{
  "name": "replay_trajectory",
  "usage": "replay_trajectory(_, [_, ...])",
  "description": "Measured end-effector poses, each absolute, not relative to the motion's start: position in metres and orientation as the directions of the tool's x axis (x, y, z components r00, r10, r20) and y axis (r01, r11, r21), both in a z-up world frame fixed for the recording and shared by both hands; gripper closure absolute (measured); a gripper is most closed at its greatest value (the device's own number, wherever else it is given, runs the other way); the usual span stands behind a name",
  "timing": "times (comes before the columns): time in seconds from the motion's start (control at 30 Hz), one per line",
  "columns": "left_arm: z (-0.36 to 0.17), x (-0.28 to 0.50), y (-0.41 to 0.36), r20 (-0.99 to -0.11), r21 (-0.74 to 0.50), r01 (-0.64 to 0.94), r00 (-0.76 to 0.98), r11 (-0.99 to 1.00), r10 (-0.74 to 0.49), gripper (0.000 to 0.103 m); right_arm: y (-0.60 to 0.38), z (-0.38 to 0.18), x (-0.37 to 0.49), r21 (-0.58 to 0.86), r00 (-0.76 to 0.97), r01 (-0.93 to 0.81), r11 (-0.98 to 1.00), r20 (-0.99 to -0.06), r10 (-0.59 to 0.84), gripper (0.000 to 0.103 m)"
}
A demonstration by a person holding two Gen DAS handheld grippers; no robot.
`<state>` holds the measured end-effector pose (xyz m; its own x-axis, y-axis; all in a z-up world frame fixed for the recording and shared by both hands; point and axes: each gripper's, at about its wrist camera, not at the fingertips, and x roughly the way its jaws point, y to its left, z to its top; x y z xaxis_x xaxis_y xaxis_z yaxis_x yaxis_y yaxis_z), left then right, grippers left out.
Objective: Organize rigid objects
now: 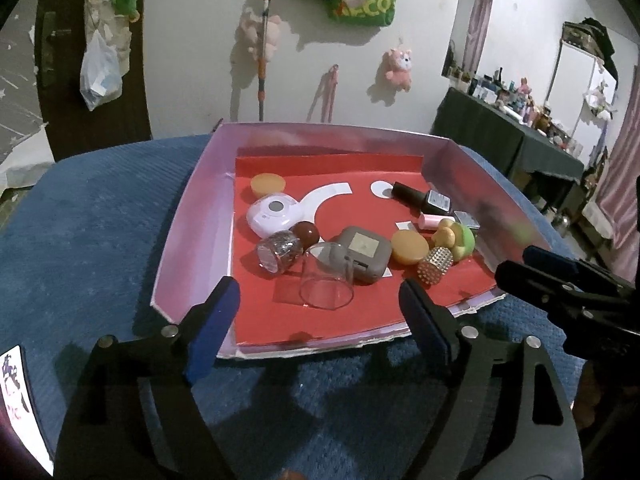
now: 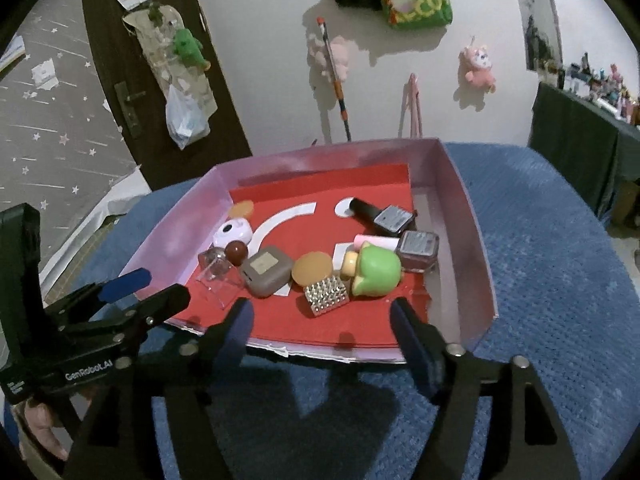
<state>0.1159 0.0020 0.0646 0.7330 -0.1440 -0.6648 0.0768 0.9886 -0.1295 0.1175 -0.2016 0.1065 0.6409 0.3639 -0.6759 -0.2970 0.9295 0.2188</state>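
A pink-walled box [image 1: 192,232] with a red floor sits on a blue cloth [image 1: 100,220]. Inside lie a clear glass cup [image 1: 326,280] on its side, a grey square case [image 1: 362,250], a white round device [image 1: 272,214], a brown ball [image 1: 306,234], a studded gold cylinder [image 1: 435,266], a green toy [image 2: 376,272] and a black bottle [image 2: 380,214]. My left gripper [image 1: 318,300] hangs open over the box's near edge, holding nothing. My right gripper [image 2: 322,316] is open and holds nothing, just short of the studded cylinder [image 2: 326,295].
Each gripper shows in the other's view: the right gripper [image 1: 518,262] at the box's right corner, the left gripper [image 2: 162,285] at its left corner. A white wall with hanging plush toys stands behind. A dark table [image 1: 500,136] crowded with bottles is at the right.
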Motion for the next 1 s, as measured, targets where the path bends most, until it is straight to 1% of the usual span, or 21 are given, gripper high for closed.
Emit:
replay_trajectory(0.03, [0.065,0.115,0.003,-0.661,-0.129,0.071,0.738,0.989,-0.14,0.01,-0.202,0.107,0.115,0.214,0.653,-0.293,0.932,-0.668,0.358,0.024])
replay_trajectory(0.07, [0.065,0.113,0.004,-0.657,-0.128,0.066,0.742,0.99,-0.134,0.007,-0.202,0.107,0.112,0.211,0.664,-0.286,0.935,-0.659,0.352,0.02])
replay_trajectory(0.1, [0.064,0.111,0.005,-0.65,-0.124,0.056,0.75,0.991,-0.123,0.007,-0.202,0.107,0.11,0.212,0.671,-0.282,0.936,-0.654,0.35,0.015])
replay_trajectory(0.3, [0.059,0.108,0.009,-0.642,-0.12,0.034,0.76,0.992,-0.104,0.006,-0.204,0.1,0.104,0.203,0.71,-0.247,0.947,-0.627,0.32,0.011])
replay_trajectory(0.43, [0.054,0.107,0.013,-0.63,-0.11,0.009,0.773,0.994,-0.077,0.001,-0.203,0.098,0.101,0.179,0.745,-0.232,0.956,-0.6,0.293,0.004])
replay_trajectory(0.53, [0.053,0.104,0.013,-0.605,-0.068,-0.019,0.796,0.997,-0.026,0.001,-0.2,0.096,0.099,0.15,0.769,-0.222,0.963,-0.58,0.268,0.004])
replay_trajectory(0.7, [0.047,0.103,0.012,-0.597,-0.072,-0.006,0.802,0.997,-0.038,0.0,-0.193,0.09,0.099,0.108,0.783,-0.223,0.969,-0.572,0.244,0.004])
replay_trajectory(0.9, [0.044,0.106,0.015,-0.616,-0.096,-0.002,0.786,0.995,-0.058,0.0,-0.192,0.079,0.105,0.12,0.748,-0.225,0.967,-0.615,0.25,0.003])
replay_trajectory(1.0, [0.041,0.109,0.014,-0.633,-0.096,-0.002,0.772,0.995,-0.06,0.0,-0.191,0.078,0.104,0.116,0.749,-0.225,0.967,-0.614,0.248,0.003])
